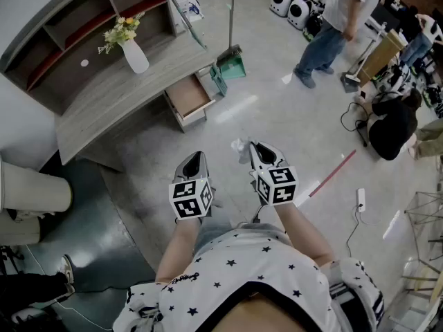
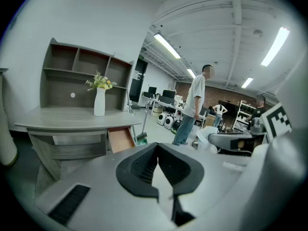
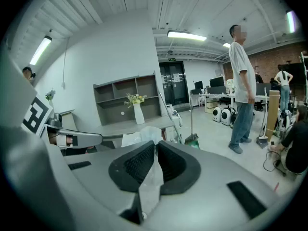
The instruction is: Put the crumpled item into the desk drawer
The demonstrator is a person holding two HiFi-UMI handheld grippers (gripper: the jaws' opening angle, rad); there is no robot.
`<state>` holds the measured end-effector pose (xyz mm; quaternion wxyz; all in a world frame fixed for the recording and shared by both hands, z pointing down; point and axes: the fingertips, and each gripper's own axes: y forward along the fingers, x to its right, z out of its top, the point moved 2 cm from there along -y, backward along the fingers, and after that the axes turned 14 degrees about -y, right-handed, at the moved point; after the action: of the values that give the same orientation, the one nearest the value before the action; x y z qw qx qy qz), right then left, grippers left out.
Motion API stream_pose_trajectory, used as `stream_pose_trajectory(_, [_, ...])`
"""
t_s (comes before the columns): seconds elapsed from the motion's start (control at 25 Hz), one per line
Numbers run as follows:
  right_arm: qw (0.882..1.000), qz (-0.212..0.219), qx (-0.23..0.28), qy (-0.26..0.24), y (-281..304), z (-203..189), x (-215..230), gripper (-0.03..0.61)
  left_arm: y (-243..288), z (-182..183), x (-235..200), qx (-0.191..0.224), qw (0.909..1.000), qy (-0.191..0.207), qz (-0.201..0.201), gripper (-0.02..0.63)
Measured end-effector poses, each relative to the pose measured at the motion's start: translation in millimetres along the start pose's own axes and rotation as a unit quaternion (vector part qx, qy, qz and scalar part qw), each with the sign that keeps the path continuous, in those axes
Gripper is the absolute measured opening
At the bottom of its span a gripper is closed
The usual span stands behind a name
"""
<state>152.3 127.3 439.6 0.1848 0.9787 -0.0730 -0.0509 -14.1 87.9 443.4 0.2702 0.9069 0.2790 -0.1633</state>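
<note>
My right gripper (image 1: 255, 148) (image 3: 155, 146) is shut on the crumpled item (image 1: 240, 146) (image 3: 142, 135), a white, thin, wrinkled sheet that pokes out past the fingertips and also shows between the pads. My left gripper (image 1: 196, 159) (image 2: 156, 147) is held beside it, shut, with nothing between its jaws. Both hang over the floor, short of the grey desk (image 1: 118, 92) (image 2: 72, 115). The desk drawer (image 1: 188, 97) (image 2: 120, 138) stands pulled open, its wooden inside bare. From the left gripper view, the crumpled item (image 2: 208, 137) shows at the right gripper's tip.
A white vase with flowers (image 1: 133, 52) (image 2: 99, 101) stands on the desk under a shelf unit (image 1: 76, 26). A broom and green dustpan (image 1: 230, 64) lean by the drawer. One person stands (image 1: 332, 26) and another crouches (image 1: 391, 124) at the right. A red stick (image 1: 332, 173) and power strip (image 1: 360, 199) lie on the floor.
</note>
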Motion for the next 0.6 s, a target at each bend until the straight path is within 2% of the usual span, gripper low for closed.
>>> stream_pose_trajectory(0.28, [1.000, 0.022, 0.013, -0.006, -90, -31, -12, 0.020, -67, -77, 53, -0.010, 0.9999, -0.009, 0.005, 0.014])
stream_pose_trajectory(0.6, [0.999, 0.033, 0.029, -0.003, -125, -34, -33, 0.020, -104, -94, 59, -0.007, 0.9999, 0.000, 0.008, 0.014])
